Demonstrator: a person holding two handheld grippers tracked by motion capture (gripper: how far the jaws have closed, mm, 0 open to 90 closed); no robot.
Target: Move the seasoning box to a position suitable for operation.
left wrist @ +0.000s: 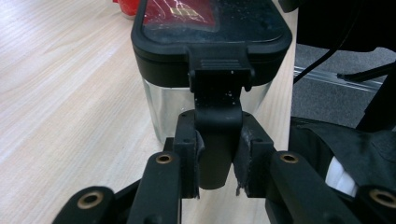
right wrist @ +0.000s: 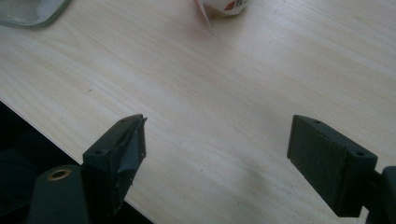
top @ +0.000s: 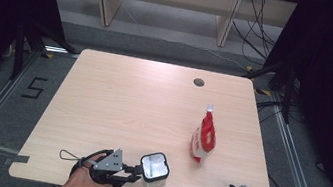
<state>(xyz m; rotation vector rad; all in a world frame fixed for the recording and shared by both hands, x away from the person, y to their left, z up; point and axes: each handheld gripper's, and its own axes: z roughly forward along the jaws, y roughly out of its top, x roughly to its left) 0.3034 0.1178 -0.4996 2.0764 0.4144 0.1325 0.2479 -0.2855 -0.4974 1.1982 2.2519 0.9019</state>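
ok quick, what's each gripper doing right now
left gripper: shut on the container's black handle
right gripper: open, holding nothing, over the table

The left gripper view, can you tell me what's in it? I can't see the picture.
Two black fingers of the left gripper are clamped on the black handle of a clear container with a black-rimmed lid, which stands on a light wooden table. Through the lid, something red shows faintly.
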